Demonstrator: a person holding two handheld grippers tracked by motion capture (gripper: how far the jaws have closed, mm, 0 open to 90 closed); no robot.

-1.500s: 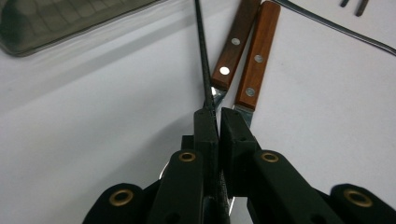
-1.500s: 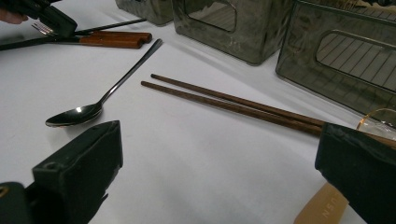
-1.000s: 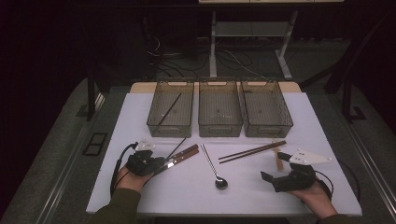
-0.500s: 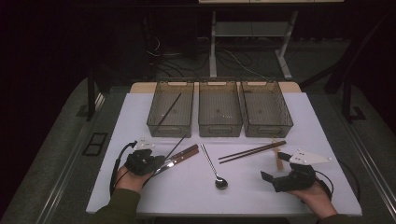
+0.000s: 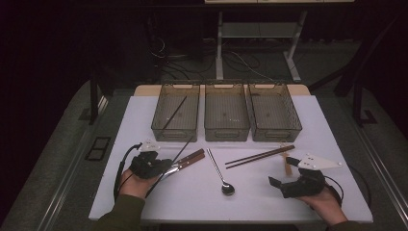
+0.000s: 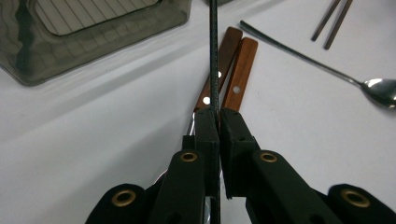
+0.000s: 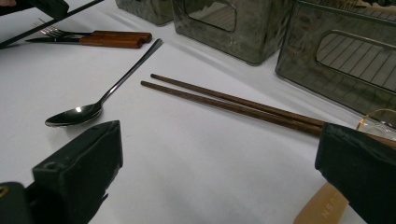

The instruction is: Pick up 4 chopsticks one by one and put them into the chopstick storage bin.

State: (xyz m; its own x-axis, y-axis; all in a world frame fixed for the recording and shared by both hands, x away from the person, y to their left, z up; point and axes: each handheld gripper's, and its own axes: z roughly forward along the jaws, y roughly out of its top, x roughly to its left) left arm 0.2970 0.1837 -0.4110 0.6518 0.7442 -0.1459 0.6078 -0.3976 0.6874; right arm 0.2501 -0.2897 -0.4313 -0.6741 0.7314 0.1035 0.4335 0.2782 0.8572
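My left gripper (image 5: 167,166) (image 6: 218,117) is shut on a thin dark chopstick (image 6: 214,51) (image 5: 185,147), which points toward the left bin (image 5: 176,132). Just under it lie a wood-handled fork and knife (image 5: 190,159) (image 6: 235,70) (image 7: 109,38). A second dark chopstick (image 5: 174,113) rests inside the left bin. My right gripper (image 5: 281,172) (image 7: 219,172) stands open at the front right, nothing between its jaws. A spoon (image 5: 222,174) (image 7: 77,114) and a brown chopstick pair (image 5: 260,156) (image 7: 233,103) lie ahead of it on the white table.
Three smoky plastic bins stand in a row at the back; the middle bin (image 5: 227,131) and right bin (image 5: 275,132) look empty. A tan strip (image 7: 322,210) lies by my right jaw. Bare white tabletop (image 5: 240,207) runs along the front edge.
My left gripper has shifted slightly to the right with the dark chopstick in it. The right gripper has stayed where it was.
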